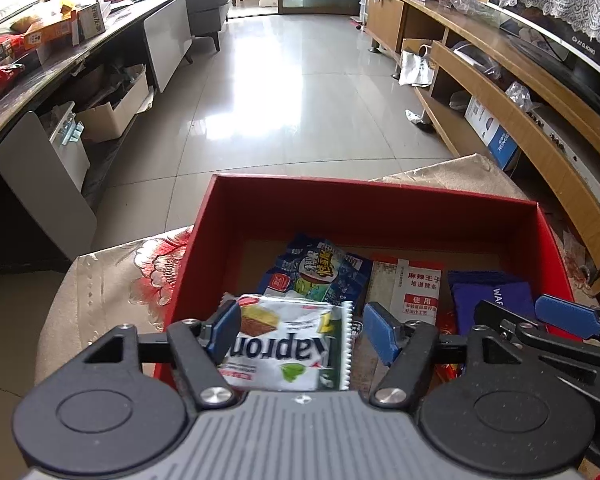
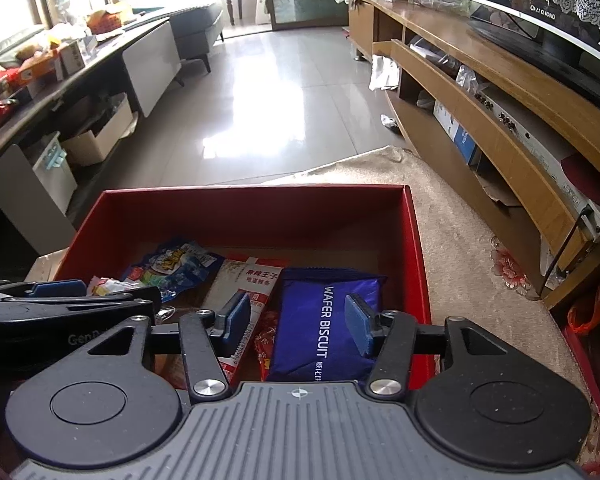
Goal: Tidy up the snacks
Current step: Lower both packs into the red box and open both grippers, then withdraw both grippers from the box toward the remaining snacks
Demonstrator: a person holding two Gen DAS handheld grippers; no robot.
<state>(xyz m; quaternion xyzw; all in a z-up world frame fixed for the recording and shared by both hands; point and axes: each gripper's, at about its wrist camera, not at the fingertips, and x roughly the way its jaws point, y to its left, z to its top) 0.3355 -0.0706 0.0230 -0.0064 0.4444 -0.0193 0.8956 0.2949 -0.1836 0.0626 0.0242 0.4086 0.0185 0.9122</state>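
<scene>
Release step: left gripper (image 1: 304, 330), jaws apart around the white wafer packet (image 1: 286, 346), and right gripper (image 2: 298, 322), parted over the blue wafer biscuit pack (image 2: 320, 320), hover in the red box (image 2: 256, 216); next, withdraw toward 6 o'clock

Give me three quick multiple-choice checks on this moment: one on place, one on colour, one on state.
1. Where does the purple wafer biscuit pack lie?
A. on the floor
B. in the red box
C. on the TV stand

2. What colour are the pads of the right gripper?
A. blue
B. yellow
C. white

3. How does the left gripper stand at the white snack pack?
A. shut flat with nothing between
B. fingers spread, pack between them
C. far above the box

Answers: 1 B, box walls surround it. 2 A, both pads show blue. 3 B, a gap shows beside the pack.
</scene>
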